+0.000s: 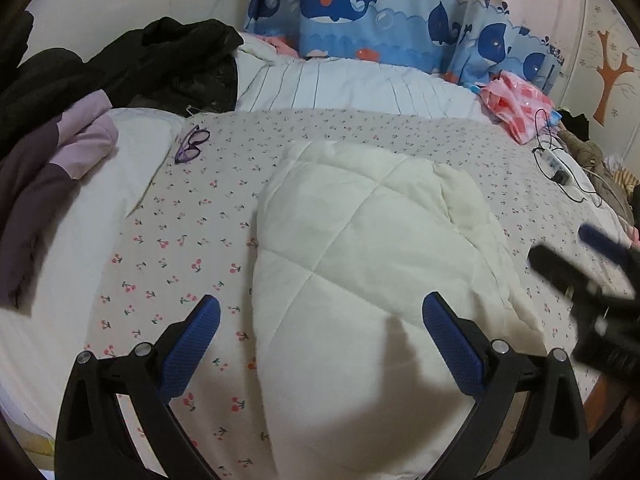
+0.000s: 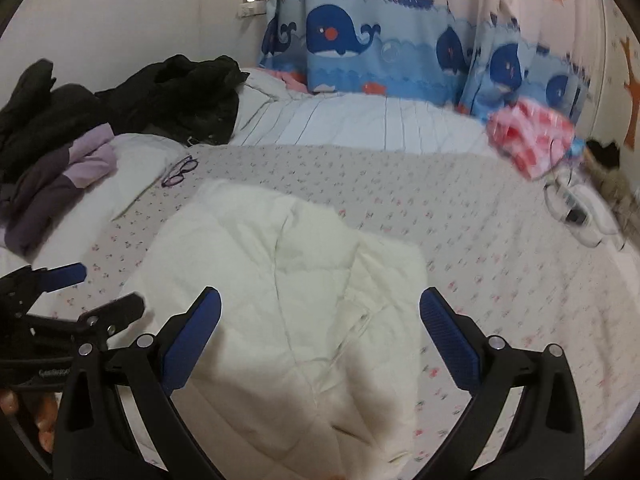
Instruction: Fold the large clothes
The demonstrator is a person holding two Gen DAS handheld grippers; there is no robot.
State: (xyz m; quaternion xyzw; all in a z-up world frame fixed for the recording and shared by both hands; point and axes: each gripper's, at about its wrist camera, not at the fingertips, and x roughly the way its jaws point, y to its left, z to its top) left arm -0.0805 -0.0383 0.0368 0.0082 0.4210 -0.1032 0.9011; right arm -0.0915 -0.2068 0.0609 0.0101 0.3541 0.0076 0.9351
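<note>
I see the white quilted garment [image 1: 360,264] lying folded on the bed's cherry-print sheet [image 1: 180,248], reaching in under both cameras. My left gripper [image 1: 320,344] is spread wide and empty above its near end; my right gripper [image 2: 320,340] is likewise released, holding nothing. Only the right wrist view shows fingertips of a hand [image 2: 24,420] at the left gripper's handle, which bears small lettering too blurred to read. The left wrist view gives the purple glasses [image 1: 192,144] and the cabled device [image 1: 556,164] sharply; the right blurs them.
</note>
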